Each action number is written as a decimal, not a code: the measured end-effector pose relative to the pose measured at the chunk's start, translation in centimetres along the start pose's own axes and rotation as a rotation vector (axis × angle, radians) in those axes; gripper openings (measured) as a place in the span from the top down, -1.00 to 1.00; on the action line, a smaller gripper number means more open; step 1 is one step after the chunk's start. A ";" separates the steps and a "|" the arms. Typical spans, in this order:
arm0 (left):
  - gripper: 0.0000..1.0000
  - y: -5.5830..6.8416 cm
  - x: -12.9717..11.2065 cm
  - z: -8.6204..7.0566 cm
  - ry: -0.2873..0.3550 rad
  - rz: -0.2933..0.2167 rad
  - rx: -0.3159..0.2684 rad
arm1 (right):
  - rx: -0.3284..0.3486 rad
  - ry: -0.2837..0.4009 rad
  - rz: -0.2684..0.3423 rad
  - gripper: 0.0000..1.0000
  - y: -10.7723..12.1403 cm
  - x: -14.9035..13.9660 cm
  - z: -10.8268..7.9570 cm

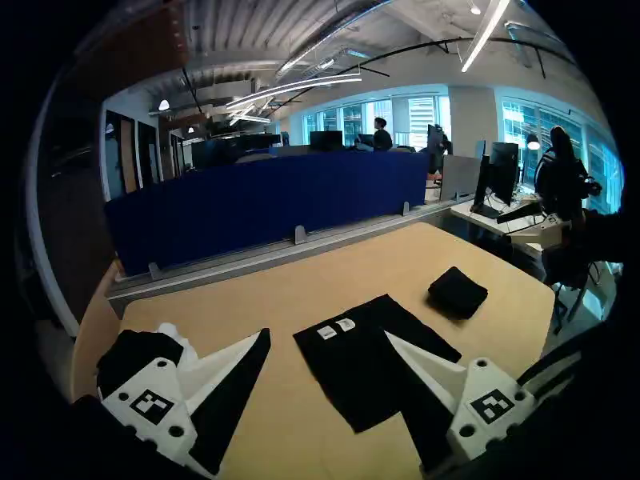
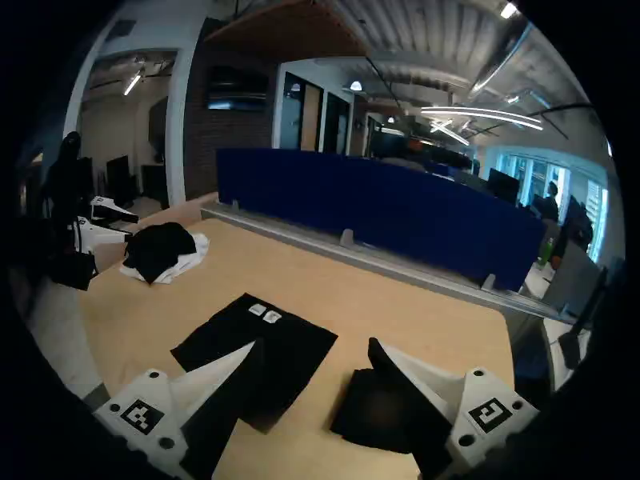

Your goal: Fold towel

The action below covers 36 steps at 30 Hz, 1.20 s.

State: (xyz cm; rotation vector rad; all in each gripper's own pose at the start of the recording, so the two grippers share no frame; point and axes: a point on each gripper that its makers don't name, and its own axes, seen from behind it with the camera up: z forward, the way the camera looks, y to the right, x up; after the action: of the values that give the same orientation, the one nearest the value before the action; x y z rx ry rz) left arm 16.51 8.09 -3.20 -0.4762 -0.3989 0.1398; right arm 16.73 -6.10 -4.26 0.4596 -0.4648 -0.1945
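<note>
Folding looks to be at its start: the black towel (image 1: 364, 364) lies spread flat near the middle of the desk (image 1: 320, 276), somewhat toward its near edge, with two small white labels on its far end and no fold that I can make out. The left gripper (image 1: 326, 334) hangs released above the desk, fingers wide apart. The towel's left part shows in the gap between them, and its right part runs under the right-hand finger. The right gripper (image 2: 314, 342) is likewise spread and holds nothing. In its view the towel (image 2: 280, 332) sits between the fingers and under the left-hand one, so the two grippers flank the cloth from either side, above it and apart from it. A folded black bundle (image 1: 458, 292) rests toward the desk's right edge, just beside the towel, and a heap of black and white cloth (image 2: 164, 248) lies at the left corner. By my reading, the next move calls for lowering each gripper to a corner of one towel edge. Each should pinch only the top layer against the desk, and both should then lift together and carry that edge across to meet the opposite one. Thin, limp cloth may slip from the fingers or bunch if one side leads.
</note>
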 end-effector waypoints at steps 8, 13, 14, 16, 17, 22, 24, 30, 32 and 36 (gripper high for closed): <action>-0.91 1.1 -4.2 1.5 -0.063 0.039 -0.042 | 0.050 -0.043 -0.039 -0.99 -1.6 -3.6 1.9; -0.91 2.3 -8.1 2.8 -0.115 0.059 -0.065 | 0.068 -0.082 -0.076 -0.99 -2.6 -7.0 3.4; -0.91 2.5 -8.8 3.0 -0.124 0.062 -0.071 | 0.075 -0.091 -0.083 -0.99 -2.8 -7.6 3.7; -0.91 3.1 -10.3 3.5 -0.138 0.069 -0.086 | 0.090 -0.106 -0.091 -0.99 -3.5 -8.9 4.3; -0.91 3.4 -11.0 3.7 -0.144 0.073 -0.093 | 0.097 -0.114 -0.095 -0.99 -3.8 -9.5 4.6; -0.91 4.7 -14.5 4.8 -0.188 0.097 -0.128 | 0.122 -0.141 -0.097 -0.99 -5.1 -12.2 6.0; -0.91 5.1 -15.9 5.3 -0.209 0.104 -0.141 | 0.131 -0.156 -0.097 -0.99 -5.6 -13.4 6.6; -0.91 5.9 -19.5 6.5 -0.276 0.106 -0.177 | 0.143 -0.210 -0.108 -1.00 -6.4 -16.9 8.0; -0.91 6.0 -20.6 6.9 -0.299 0.107 -0.187 | 0.153 -0.231 -0.116 -1.00 -6.7 -18.0 8.3; -0.91 6.0 -22.1 7.4 -0.331 0.108 -0.196 | 0.168 -0.265 -0.124 -0.99 -7.1 -19.7 8.7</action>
State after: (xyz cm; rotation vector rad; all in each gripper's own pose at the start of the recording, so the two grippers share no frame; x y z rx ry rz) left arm -6.91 11.53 -7.54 -0.6713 -0.7152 0.2879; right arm -5.22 -10.08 -8.31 0.6319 -0.7167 -0.3405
